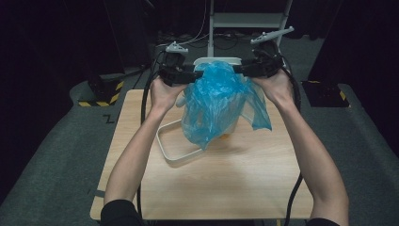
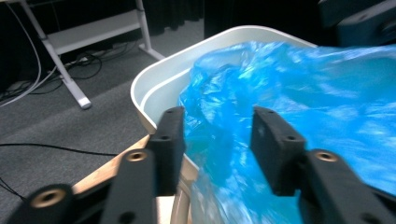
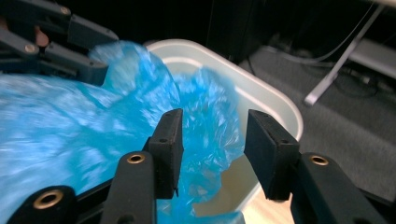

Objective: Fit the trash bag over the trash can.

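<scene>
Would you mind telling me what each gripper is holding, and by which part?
Nothing is clamped. The blue bag lies between the open fingers of both grippers at its top edges, over the white bin.

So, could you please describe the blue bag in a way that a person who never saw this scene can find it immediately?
Start from the wooden table in the middle of the dark room. At its far end stands a white bin, and its white lid lies flat beside it. The blue plastic bag is draped over the bin's opening: it is the one crinkly, see-through, brightly coloured thing there.
</scene>
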{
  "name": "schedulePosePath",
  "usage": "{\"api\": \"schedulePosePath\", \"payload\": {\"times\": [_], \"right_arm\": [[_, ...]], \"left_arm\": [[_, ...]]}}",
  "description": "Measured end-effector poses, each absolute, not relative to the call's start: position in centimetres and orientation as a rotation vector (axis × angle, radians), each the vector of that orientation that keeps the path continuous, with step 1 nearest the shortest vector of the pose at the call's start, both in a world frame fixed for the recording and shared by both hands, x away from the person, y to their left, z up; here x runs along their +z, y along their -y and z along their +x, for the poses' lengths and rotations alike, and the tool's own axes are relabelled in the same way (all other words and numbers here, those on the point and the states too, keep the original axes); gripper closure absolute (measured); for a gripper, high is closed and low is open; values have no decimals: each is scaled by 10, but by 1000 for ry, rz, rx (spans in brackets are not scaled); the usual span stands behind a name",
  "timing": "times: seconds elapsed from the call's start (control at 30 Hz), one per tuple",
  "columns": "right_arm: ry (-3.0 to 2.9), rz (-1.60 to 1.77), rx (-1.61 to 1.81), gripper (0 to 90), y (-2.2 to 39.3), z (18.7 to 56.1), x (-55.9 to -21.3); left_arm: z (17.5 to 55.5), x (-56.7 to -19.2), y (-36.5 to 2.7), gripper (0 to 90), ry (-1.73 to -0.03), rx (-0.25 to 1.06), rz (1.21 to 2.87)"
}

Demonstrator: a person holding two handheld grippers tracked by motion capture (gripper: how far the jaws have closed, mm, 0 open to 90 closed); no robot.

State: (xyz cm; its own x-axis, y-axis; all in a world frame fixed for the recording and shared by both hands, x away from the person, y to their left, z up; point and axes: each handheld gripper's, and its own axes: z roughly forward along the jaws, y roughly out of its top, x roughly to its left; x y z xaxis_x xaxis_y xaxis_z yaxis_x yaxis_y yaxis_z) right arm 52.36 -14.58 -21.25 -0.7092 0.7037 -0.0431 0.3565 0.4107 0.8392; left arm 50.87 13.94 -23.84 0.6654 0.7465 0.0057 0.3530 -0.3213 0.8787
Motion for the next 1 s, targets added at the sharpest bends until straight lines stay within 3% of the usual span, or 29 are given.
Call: {"api": "schedulePosePath", "payload": {"times": [0.2, 0.47, 0.6, 0.67, 0.77, 1.0], "right_arm": [[-2207, 864, 1336, 532, 165, 496, -198], [-2238, 810, 1381, 484, 172, 462, -211], [-2217, 771, 1413, 471, 173, 448, -214], [-2228, 762, 1394, 467, 171, 443, -215], [-2254, 740, 1304, 538, 163, 440, -218], [-2291, 706, 1168, 878, 156, 455, -228]], "left_arm": [[486, -230, -151, 432, -861, 540, 1898], [467, -237, -159, 373, -892, 485, 1870], [466, -247, -159, 403, -899, 448, 1868], [466, -249, -159, 478, -889, 431, 1867], [468, -252, -154, 601, -865, 422, 1892], [471, -250, -153, 811, -833, 441, 1922]]}}
